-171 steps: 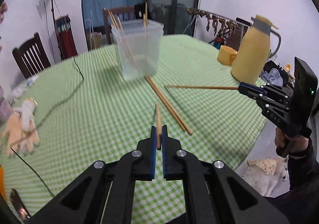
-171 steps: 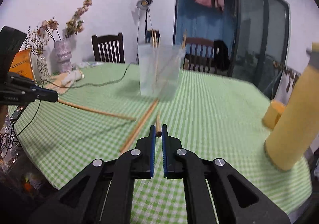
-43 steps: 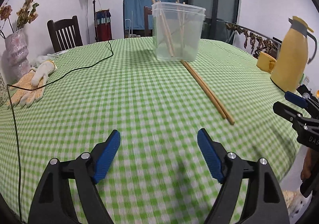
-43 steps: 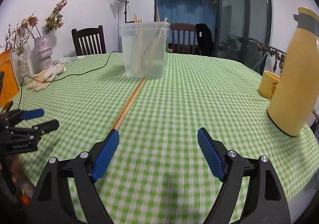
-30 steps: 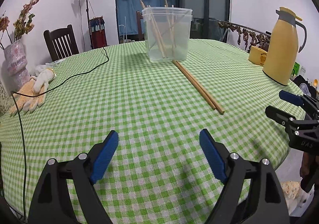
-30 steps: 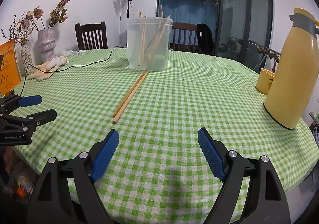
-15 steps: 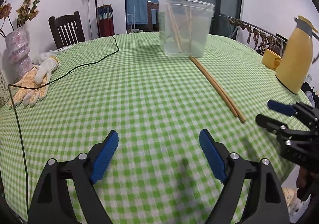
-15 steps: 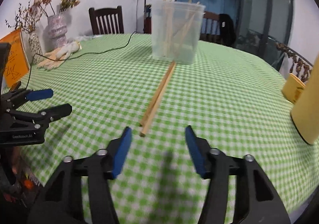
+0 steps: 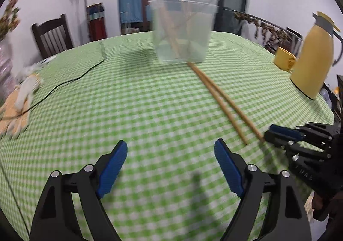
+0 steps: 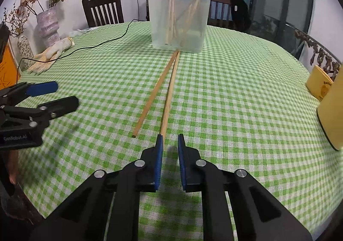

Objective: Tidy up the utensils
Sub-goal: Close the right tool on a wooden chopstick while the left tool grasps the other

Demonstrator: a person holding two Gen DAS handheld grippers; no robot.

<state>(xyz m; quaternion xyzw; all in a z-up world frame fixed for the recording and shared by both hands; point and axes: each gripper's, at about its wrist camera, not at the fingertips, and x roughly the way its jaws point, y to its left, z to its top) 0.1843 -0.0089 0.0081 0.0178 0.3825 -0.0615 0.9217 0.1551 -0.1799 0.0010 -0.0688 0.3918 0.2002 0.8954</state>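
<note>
Two wooden chopsticks (image 10: 169,88) lie side by side on the green checked tablecloth, running from a clear plastic tub (image 10: 179,15) that holds several more chopsticks. They also show in the left wrist view (image 9: 223,99), below the tub (image 9: 182,28). My right gripper (image 10: 169,140) is partly closed with a narrow gap, low over the table, its left finger at the near tip of the right-hand chopstick. It shows in the left wrist view (image 9: 276,133). My left gripper (image 9: 169,155) is wide open and empty, to the left of the chopsticks; it shows in the right wrist view (image 10: 51,95).
A yellow thermos (image 9: 315,56) and yellow cup (image 9: 285,61) stand at the table's right edge. Work gloves (image 10: 51,54), a black cable (image 10: 103,41) and a vase (image 10: 47,24) are on the left. Chairs stand behind the table.
My right gripper has narrowed its jaws and moved forward and down to the near end of the chopsticks. My left gripper stays wide open and has moved closer to the tub.
</note>
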